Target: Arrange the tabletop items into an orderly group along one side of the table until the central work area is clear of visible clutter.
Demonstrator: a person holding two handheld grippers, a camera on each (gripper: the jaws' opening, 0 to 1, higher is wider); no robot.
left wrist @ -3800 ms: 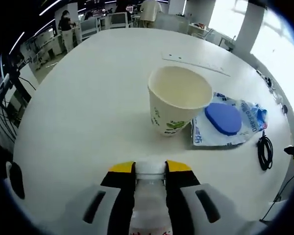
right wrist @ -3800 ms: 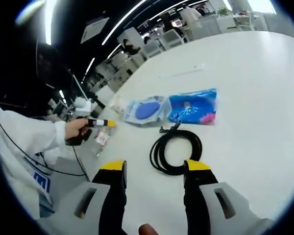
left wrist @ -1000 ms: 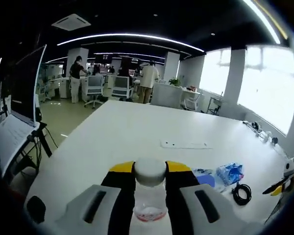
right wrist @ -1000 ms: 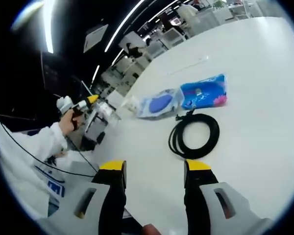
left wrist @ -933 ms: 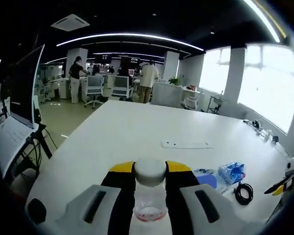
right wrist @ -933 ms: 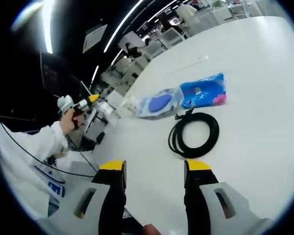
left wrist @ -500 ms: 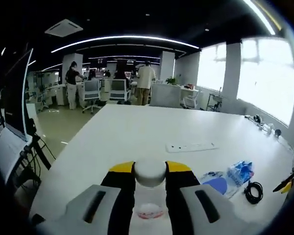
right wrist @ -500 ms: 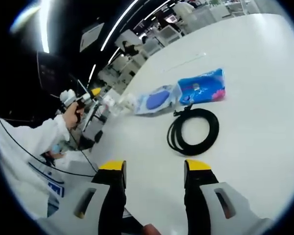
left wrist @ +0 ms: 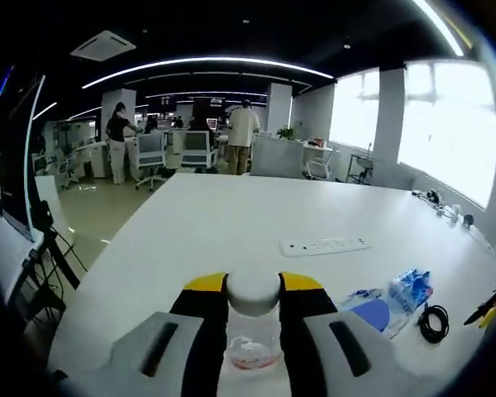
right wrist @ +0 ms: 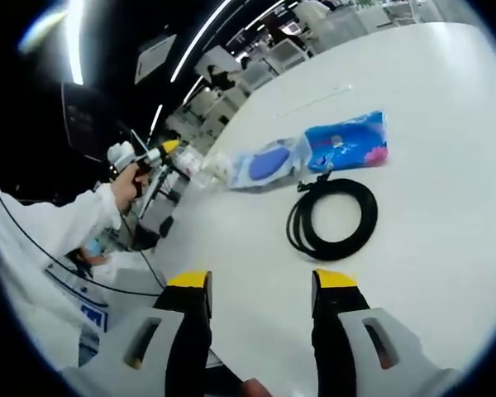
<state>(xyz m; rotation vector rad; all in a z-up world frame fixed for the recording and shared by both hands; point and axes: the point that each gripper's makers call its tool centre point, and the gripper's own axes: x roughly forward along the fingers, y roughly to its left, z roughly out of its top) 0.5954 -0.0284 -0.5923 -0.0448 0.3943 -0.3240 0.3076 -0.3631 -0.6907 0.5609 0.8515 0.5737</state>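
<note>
My left gripper [left wrist: 253, 291] clamps clear bottle [left wrist: 253, 331] by neck, white cap between jaws; bottle held up off white table [left wrist: 231, 223], judged in transit toward group at table side. Bottle see-through, reddish band low on body. My right gripper [right wrist: 259, 285] spread wide, holding nothing, above black cable coil [right wrist: 331, 218]. Beside coil: blue packet [right wrist: 345, 141], pouch with blue disc [right wrist: 269, 165], paper cup [right wrist: 219, 169] touching pouch.
</note>
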